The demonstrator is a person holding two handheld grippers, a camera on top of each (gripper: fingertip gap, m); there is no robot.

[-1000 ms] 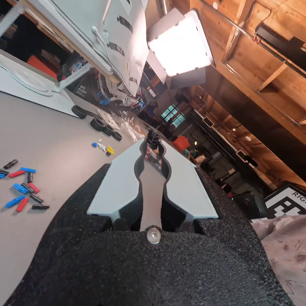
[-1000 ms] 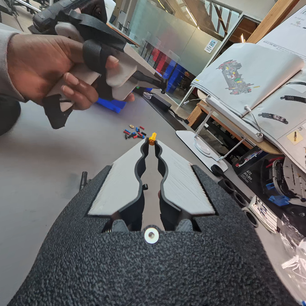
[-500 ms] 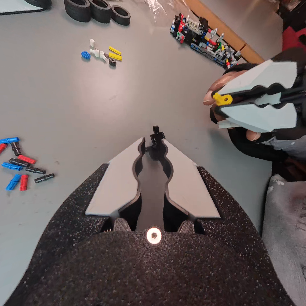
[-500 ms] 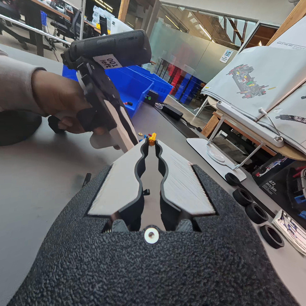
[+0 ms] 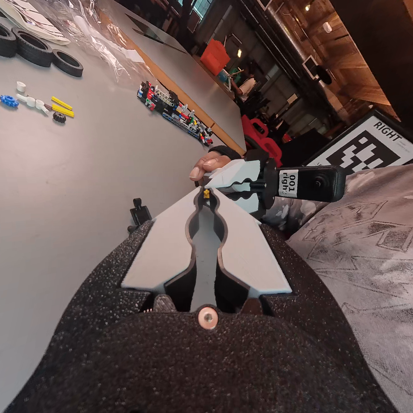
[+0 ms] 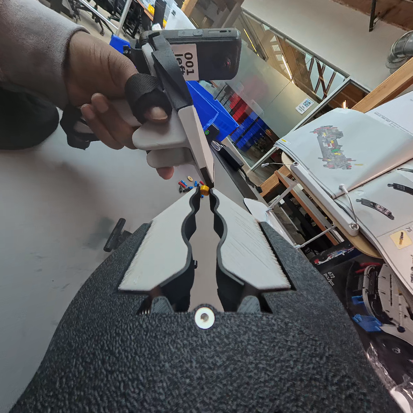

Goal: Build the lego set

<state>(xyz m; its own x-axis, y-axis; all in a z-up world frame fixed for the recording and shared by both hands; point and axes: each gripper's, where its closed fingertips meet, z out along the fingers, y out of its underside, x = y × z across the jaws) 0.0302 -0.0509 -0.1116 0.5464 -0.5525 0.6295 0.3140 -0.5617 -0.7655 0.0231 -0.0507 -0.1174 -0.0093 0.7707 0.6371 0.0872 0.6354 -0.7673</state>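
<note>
Right claw [image 6: 204, 191]: pinching yellow piece [image 6: 204, 190], raised above table [image 6: 55, 201]. Left claw [image 5: 206, 193]: angled steeply down, tips meeting yellow piece (grip unclear). Black piece [image 5: 139, 213]: lying on table.

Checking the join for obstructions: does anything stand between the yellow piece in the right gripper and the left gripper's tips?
Nothing visible does. The yellow piece in the right gripper sits right at the left gripper, which pinches a black part. A loose black piece lies aside on the table.
</note>
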